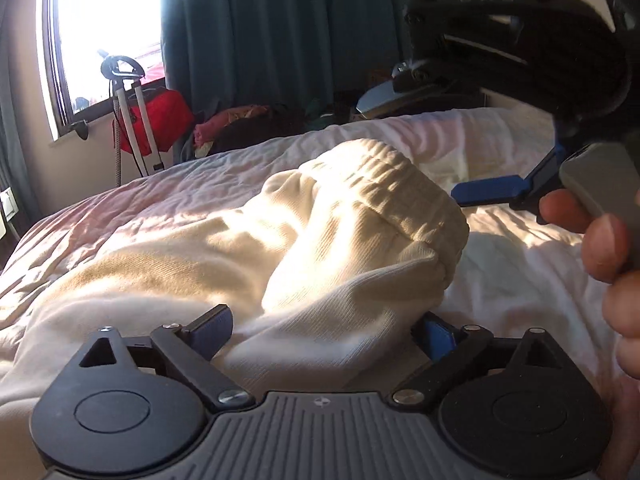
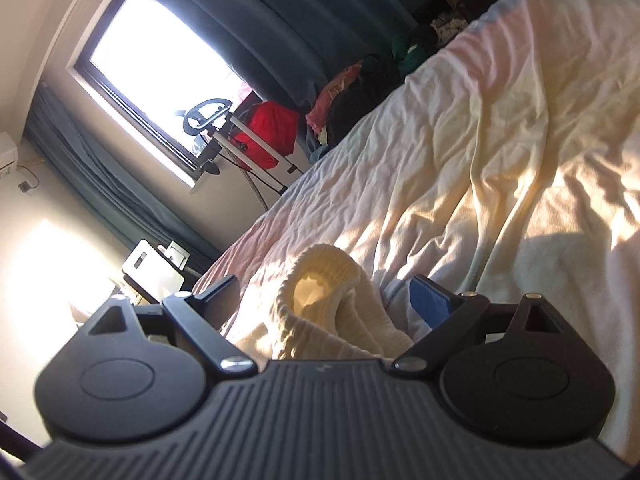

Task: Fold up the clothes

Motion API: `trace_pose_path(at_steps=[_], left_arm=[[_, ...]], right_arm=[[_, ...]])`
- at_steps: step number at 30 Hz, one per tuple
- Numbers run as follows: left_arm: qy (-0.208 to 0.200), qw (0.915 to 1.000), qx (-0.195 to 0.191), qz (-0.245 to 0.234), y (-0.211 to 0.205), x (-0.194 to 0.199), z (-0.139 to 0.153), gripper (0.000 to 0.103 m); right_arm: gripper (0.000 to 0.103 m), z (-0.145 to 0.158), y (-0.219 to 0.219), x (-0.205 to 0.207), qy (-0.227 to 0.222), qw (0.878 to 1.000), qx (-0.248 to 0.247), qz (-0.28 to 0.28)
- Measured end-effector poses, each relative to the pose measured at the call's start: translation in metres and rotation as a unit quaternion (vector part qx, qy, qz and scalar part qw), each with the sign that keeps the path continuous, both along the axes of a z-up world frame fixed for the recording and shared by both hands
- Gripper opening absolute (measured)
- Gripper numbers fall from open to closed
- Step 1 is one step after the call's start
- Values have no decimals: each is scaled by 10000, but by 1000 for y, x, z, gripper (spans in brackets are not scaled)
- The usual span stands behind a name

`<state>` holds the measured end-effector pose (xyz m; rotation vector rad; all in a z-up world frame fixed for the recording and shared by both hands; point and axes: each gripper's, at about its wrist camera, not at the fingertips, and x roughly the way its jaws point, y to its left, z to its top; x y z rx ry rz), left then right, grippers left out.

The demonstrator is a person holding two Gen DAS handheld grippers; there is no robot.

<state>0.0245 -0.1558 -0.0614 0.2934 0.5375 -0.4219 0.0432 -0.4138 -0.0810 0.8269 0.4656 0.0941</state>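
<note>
Cream sweatpants (image 1: 344, 216) heaped on the white bed (image 1: 160, 188), ribbed waistband up and rumpled, so nothing folded yet. Left claw (image 1: 324, 330) spread wide, fabric lying loose between the fingers, no pinch on it; judged as lined up for a fresh hold. Right claw (image 2: 328, 300) also spread, a ribbed cuff (image 2: 320, 284) bunched between its fingers but ungripped, likely placed to take that end for pulling the cloth flat

Our left gripper (image 1: 326, 330) at six o'clock, jaws spread wide, our right gripper (image 2: 326, 300) likewise spread wide in its own view, at three o'clock of the left view our right hand (image 1: 608, 248) gripping its handle
</note>
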Motion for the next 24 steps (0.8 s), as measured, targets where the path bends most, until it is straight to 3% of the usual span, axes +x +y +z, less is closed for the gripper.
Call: trace_pose_path(at_steps=[3,9,18,19,20,22,24], left_arm=[[87,9999,38,131,28,-9,11,99],[-404,9960,365,715,81,-21,25,101],[-150,9922,-380,1176,119,-34,25,101],[-150,9921,-413,1175,119,-34,25,101],[-150,9920,-447,1174,120,-34,24,101],[-157,9919,-481,1165,122,-35,23,101],[-151,9920,-496,1152,124,-34,23,101]], right_arm=[[93,-9,4,0,375,9993,27,-53],[93,-25,11,-5,838,9959,340,12],[93,-37,28,-4,967,9952,129,-17],[91,-39,30,-3,994,9950,97,-56],[77,-40,32,-2,1026,9947,49,-98],[71,-39,36,1,1057,9941,-90,-209],[56,-32,40,-1,915,9949,-315,-274]])
